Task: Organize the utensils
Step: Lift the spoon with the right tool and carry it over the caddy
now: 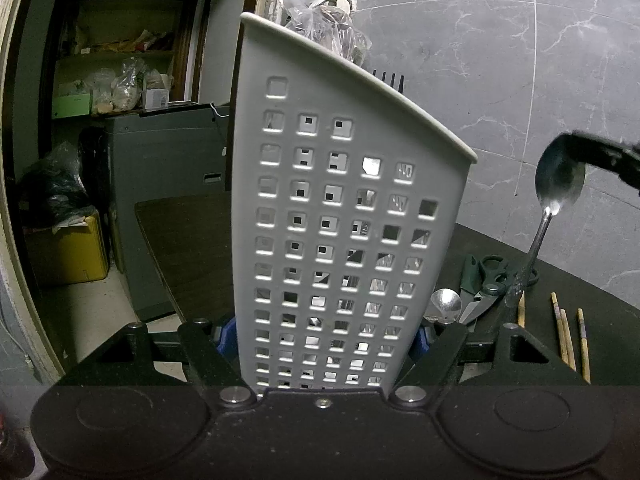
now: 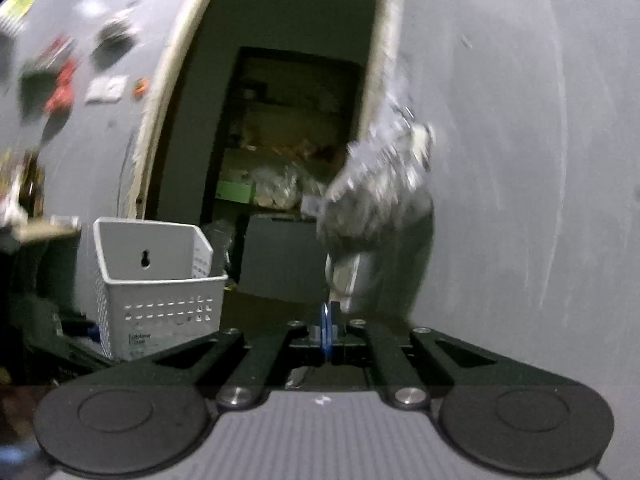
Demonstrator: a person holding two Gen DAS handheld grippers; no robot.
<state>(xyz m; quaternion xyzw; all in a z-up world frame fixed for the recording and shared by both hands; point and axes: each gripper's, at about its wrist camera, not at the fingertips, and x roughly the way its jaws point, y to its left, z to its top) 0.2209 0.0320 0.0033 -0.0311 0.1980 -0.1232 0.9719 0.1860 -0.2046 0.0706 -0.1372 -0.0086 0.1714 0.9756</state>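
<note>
Left gripper (image 1: pixel 324 340) clamps 1 caddy (image 1: pixel 344 216); right gripper (image 2: pixel 329 330) pinches 1 of 2 spoons (image 1: pixel 558 184).

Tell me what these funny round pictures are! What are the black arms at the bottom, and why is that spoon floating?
A person holds a grabber tool in each hand, and each tool has a camera looking along its two fingers. In the left camera's picture, the left gripper squeezes a white basket with holes to steady it. The spoon is not floating: the right gripper pinches its bowl, handle hanging down. On the dark table lie another spoon, green scissors and chopsticks. The right camera's picture is blurry and shows its own gripper shut, with the basket to the left.
</note>
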